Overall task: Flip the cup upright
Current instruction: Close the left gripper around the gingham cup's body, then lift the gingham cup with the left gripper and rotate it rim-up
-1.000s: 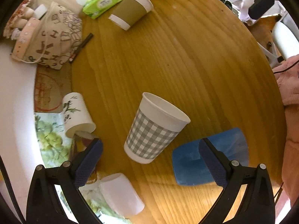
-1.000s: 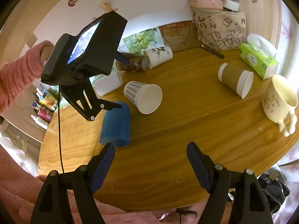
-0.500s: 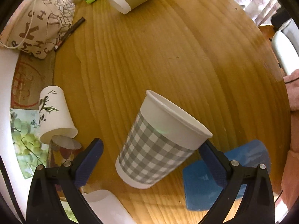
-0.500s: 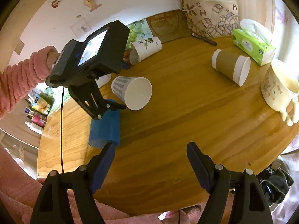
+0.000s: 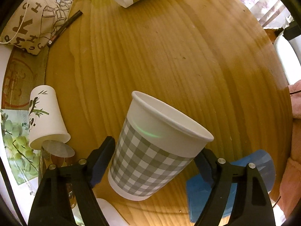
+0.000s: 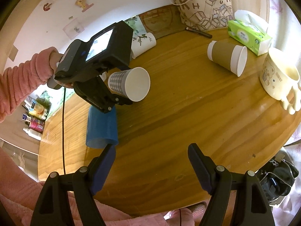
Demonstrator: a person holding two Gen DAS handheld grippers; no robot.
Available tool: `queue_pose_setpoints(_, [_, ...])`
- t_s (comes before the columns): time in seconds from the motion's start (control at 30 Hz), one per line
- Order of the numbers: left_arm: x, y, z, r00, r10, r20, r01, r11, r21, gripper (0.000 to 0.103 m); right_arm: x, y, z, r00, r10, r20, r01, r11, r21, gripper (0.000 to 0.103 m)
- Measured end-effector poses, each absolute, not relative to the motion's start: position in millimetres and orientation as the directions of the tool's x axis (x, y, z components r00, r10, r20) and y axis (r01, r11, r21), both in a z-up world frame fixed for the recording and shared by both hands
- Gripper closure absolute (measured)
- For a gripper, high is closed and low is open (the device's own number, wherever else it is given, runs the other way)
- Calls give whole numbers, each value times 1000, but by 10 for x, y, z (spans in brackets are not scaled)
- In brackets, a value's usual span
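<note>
A grey-checked white paper cup point(image 5: 150, 150) sits between the fingers of my left gripper point(image 5: 156, 162), which is shut on its lower body. The cup is held on its side above the round wooden table point(image 5: 169, 56), mouth pointing away from the gripper. It also shows in the right wrist view point(image 6: 129, 83), clamped in the left gripper point(image 6: 112, 92). My right gripper point(image 6: 150, 162) is open and empty, hovering over the table's near edge.
Lying on their sides are a blue cup point(image 6: 101, 126), a brown-sleeved cup point(image 6: 227, 58), a panda-print cup point(image 5: 45, 116) and a dark printed cup point(image 5: 54, 156). A cream mug point(image 6: 276, 79), tissue pack point(image 6: 248, 33), patterned bag point(image 5: 35, 15) and pen point(image 5: 64, 28) stand at the edges.
My left gripper moved in around the checked cup, shut on it and lifted it off the table. The right gripper stayed open and hardly moved.
</note>
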State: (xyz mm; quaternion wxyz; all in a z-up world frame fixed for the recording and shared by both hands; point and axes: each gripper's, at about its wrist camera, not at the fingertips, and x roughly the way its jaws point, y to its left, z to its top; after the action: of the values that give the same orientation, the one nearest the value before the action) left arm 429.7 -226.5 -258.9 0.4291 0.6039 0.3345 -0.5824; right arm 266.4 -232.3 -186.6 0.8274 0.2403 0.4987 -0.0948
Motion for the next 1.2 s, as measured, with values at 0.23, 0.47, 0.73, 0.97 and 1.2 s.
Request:
queue_pose_setpoints(0.23, [4302,-2210,-2598,117,-118,-986,900,-407,156,26,2639,-2279,-1841,488,86,-869,394,866,307,23])
queue_pose_setpoints(0.47, [4202,-2120,-2546,153,-118,-981,922,-341,185,27,2609,-2266,-1830,503,82,-861,400,861,315,23])
queue_pose_setpoints(0.73, [4227,-2223,-2334,137,-92,-986,963,-222,154,27,2524,-2279,-1810,508,77,-858,415,851,322,23])
queue_pose_setpoints(0.97, [4224,-2291,-2108,96,-57,-994,992,-80,101,27,2442,-2357,-1742,534,81,-842,420,839,347,23])
queue_pose_setpoints(1.2, [4214,-2305,-2003,51,6,-999,991,123,51,28,2323,-2483,-1639,566,85,-820,419,827,375,23])
